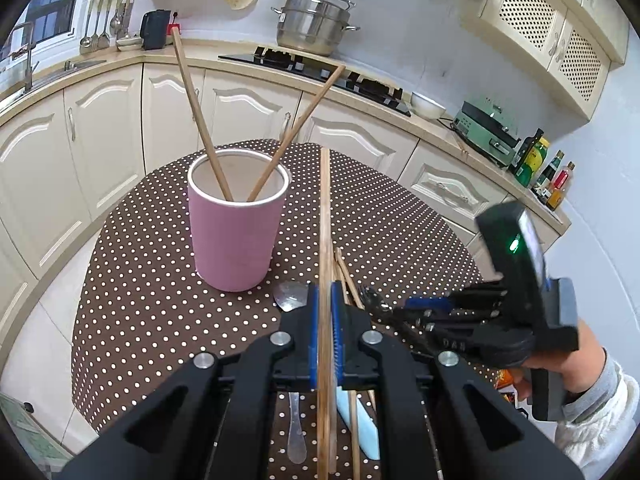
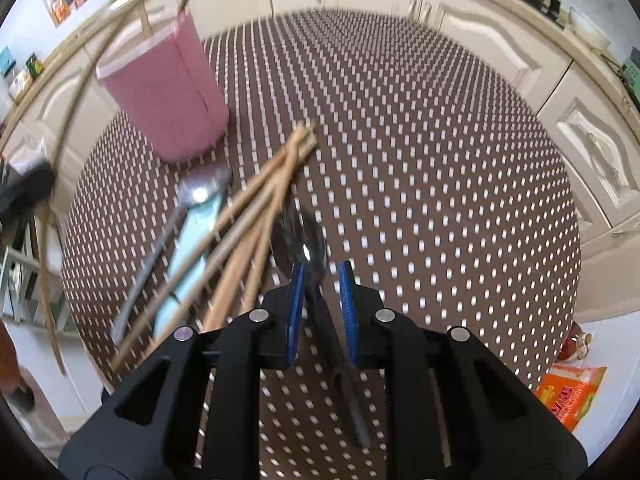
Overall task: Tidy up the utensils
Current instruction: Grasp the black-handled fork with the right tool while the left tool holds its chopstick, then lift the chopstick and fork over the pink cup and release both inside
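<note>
Clamped between the blue-padded fingers of the left gripper is one long wooden chopstick, raised off the brown white-dotted table. It is light, stiff and smooth, so a hold partway along its length should keep it from pivoting. Left of it stands the pink cylindrical holder with two wooden chopsticks leaning inside. On the table lie one silver metal spoon, one pale blue flat-handled utensil and roughly four loose wooden chopsticks; blur makes that count uncertain. Farthest right, the right gripper, fingers narrow, sits around the neck of a dark glossy metal spoon, slippery and heavier. Whether the pads press it I cannot tell.
</note>
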`<state>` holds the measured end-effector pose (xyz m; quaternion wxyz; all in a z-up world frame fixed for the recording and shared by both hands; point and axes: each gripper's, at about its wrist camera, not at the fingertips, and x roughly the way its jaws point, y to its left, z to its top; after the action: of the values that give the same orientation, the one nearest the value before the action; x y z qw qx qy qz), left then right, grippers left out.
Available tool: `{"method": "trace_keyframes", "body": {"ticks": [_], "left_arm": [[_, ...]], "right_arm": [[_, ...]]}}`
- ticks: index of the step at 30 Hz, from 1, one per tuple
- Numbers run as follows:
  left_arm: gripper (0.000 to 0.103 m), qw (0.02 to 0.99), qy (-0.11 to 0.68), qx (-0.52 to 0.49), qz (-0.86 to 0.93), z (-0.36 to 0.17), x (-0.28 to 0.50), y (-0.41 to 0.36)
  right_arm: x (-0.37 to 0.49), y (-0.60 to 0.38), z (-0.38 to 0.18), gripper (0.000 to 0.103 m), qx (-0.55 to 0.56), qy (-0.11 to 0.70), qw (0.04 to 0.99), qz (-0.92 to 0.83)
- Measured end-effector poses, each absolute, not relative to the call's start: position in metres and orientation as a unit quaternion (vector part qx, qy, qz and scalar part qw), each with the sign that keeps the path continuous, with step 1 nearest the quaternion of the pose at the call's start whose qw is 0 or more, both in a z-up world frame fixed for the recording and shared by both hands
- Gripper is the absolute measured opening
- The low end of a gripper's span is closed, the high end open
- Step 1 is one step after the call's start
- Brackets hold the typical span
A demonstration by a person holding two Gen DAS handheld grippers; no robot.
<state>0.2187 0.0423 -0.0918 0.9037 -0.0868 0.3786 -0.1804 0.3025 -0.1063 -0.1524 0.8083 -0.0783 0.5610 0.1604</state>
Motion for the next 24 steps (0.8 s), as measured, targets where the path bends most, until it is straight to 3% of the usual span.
{"method": "trace_keyframes", "body": {"ticks": [6,8,11,24], "left_arm": [[0.006,0.909,0.364,-0.09,-0.184,-0.086,0.214,0.041],[0.006,0.912,0.355,-0.093,-0.186,-0.083,0.212,0.043],[0.006,0.919,0.331,-0.099,-0.188,-0.075,0.206,0.049],[0.006,0.953,0.168,-0.16,-0.197,-0.033,0.195,0.084]], "right_arm": [[0.308,-0.102,-0.167,0.018,-0.087,0.564,0.803,0.171],[0.312,-0.104,-0.167,0.012,-0.092,0.556,0.809,0.167],[0.32,-0.11,-0.163,0.012,-0.071,0.538,0.824,0.161],[0.282,-0.121,-0.048,0.012,0.073,0.32,0.914,0.239]]}}
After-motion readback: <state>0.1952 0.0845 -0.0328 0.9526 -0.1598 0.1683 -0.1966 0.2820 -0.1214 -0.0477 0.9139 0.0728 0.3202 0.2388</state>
